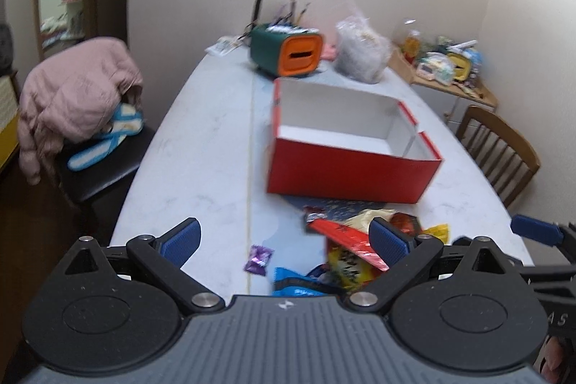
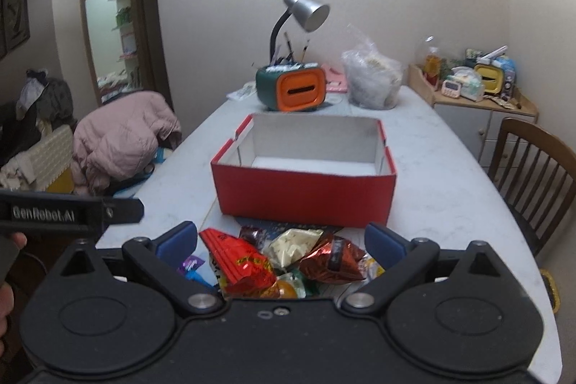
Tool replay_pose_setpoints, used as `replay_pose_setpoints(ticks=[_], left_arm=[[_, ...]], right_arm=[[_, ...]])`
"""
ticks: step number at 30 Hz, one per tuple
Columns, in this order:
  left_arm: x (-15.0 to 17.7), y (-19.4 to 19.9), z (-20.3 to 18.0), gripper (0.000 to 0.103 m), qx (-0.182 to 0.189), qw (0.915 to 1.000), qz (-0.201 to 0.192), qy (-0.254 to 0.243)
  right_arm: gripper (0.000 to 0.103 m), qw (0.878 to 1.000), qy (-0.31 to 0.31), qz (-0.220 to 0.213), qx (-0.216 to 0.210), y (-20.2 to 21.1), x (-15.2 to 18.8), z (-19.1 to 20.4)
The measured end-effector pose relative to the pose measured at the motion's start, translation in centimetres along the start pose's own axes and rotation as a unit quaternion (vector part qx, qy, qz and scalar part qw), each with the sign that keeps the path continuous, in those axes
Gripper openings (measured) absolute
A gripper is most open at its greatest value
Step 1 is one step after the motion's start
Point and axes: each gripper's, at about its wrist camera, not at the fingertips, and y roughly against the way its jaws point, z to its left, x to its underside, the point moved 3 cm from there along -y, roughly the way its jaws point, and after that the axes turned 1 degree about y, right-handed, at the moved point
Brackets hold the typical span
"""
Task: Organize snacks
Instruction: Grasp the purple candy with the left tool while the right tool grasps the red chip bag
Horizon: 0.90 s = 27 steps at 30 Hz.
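An open red box [image 1: 345, 173] with a white inside stands empty on the white table [image 1: 201, 146]; it also shows in the right wrist view [image 2: 306, 197]. A pile of snack packets [image 2: 288, 261] lies in front of it, with a red packet [image 2: 241, 258], a white one [image 2: 293, 245] and a dark red foil bag [image 2: 333, 258]. In the left wrist view the pile [image 1: 352, 254] lies low right, a purple candy [image 1: 258, 260] beside it. My left gripper [image 1: 288, 240] is open and empty above the table. My right gripper [image 2: 280, 242] is open over the pile.
A green and orange box [image 2: 293, 89] with a desk lamp [image 2: 306, 11] and a clear plastic bag [image 2: 372, 81] stand at the table's far end. A chair with a pink jacket [image 2: 122, 139] is left, a wooden chair [image 2: 532, 164] right, a cluttered cabinet [image 2: 478, 89] behind.
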Motion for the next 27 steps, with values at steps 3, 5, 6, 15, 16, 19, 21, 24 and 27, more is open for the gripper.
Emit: replay_pose_setpoints(ticks=[3,5,6,15,16,19,21,24,27], left_arm=[[0.3,-1.1,1.2,0.1,-0.014,0.9997,0.016,0.011],[0.6,-2.1,1.9,0.1,-0.018,0.9991,0.031,0.021],[0.8,-2.5,2.2,0.1,-0.018,0.9988,0.039,0.025],[2.6,-5.6,4.2,0.1,-0.025,0.9952,0.088,0.035],[2.7,-5.9,4.5,0.1,-0.026,0.9949,0.091,0.036],[2.8,-7.1,4.7,0.1,-0.023,0.9943,0.1,0.03],[2.8,-8.1,4.8,0.1,-0.022,0.9937,0.108,0.02],[2.9,-9.9,4.9,0.1,-0.026,0.9928,0.117,0.001],[3.0,-11.4,4.8,0.1,-0.02,0.9919,0.124,-0.02]], right_arm=[[0.097,1.0,0.014,0.016,-0.008,-1.5,0.7,0.3],[0.096,0.999,0.028,0.026,-0.014,-2.5,1.3,0.7],[0.095,0.999,0.035,0.032,-0.02,-3.1,1.6,0.8],[0.089,0.992,0.076,0.085,-0.062,-7.6,3.5,1.7],[0.089,0.991,0.081,0.088,-0.067,-7.8,3.6,1.8],[0.085,0.989,0.091,0.095,-0.072,-8.9,3.9,2.3],[0.084,0.988,0.096,0.098,-0.075,-9.7,3.9,2.5],[0.083,0.986,0.105,0.103,-0.078,-10.7,4.0,2.8],[0.081,0.984,0.12,0.104,-0.081,-11.6,4.2,3.2]])
